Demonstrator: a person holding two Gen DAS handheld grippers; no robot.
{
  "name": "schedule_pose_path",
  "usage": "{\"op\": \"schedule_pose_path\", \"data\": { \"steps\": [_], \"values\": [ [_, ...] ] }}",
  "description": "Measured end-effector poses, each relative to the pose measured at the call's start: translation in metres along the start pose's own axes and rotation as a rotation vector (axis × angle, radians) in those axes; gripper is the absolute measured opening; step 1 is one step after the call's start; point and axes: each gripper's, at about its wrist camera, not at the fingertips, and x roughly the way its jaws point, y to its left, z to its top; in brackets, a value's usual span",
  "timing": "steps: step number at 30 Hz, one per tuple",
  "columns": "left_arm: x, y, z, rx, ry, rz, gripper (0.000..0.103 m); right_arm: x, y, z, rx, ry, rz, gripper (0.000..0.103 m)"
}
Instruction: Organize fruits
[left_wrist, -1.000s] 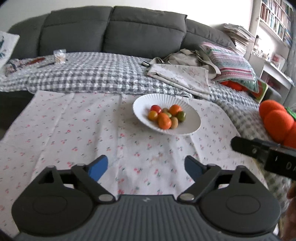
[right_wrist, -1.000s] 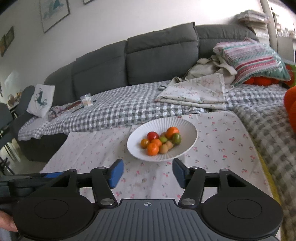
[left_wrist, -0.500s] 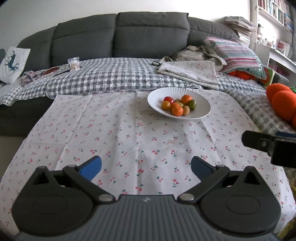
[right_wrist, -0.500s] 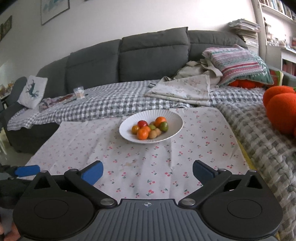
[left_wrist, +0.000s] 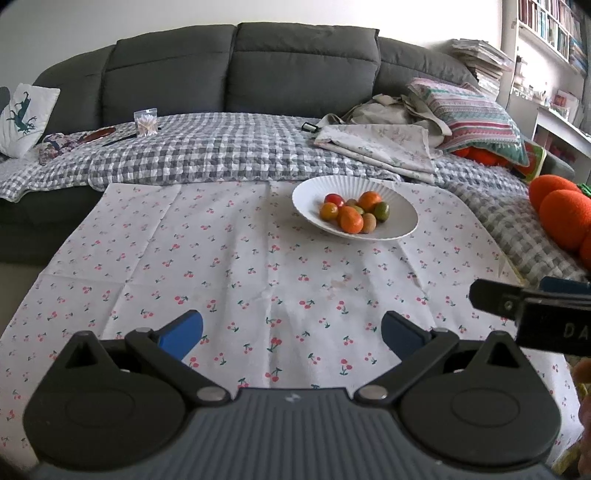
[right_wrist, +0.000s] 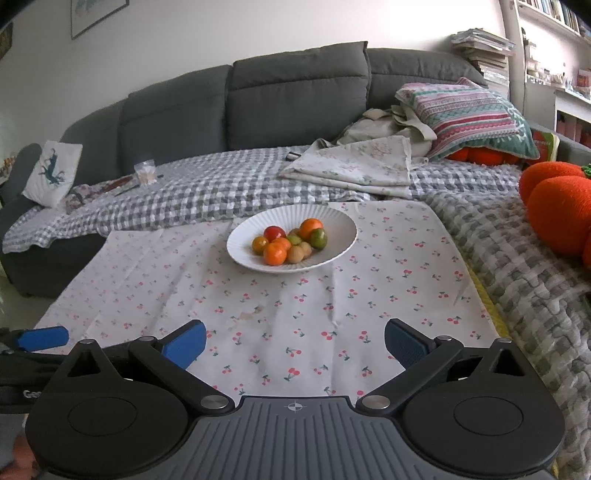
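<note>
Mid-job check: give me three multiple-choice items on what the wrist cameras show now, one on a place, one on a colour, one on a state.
1. Where do the fruits lie?
A. In the white bowl
B. On the grey sofa
C. Scattered on the cherry-print cloth

2. What colour is the fruit at the back left of the pile?
A. Blue
B. Red
C. White

3. How is the right claw?
A. Shut on a fruit
B. Shut, empty
C. Open, empty

Key: 1 A, all sit together inside the bowl. 2 B, the red fruit is there. 3 C, fingers wide apart over bare cloth.
</note>
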Motion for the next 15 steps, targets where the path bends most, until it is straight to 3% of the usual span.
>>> {"op": "schedule_pose_path", "data": {
  "steps": [15],
  "values": [
    [0.0073, 0.0018, -0.0014, 0.005, 0.019, 0.003, 0.102, 0.0061, 0.0051, -0.0002, 0.0, 0.016, 0.018, 0.103]
  ]
}}
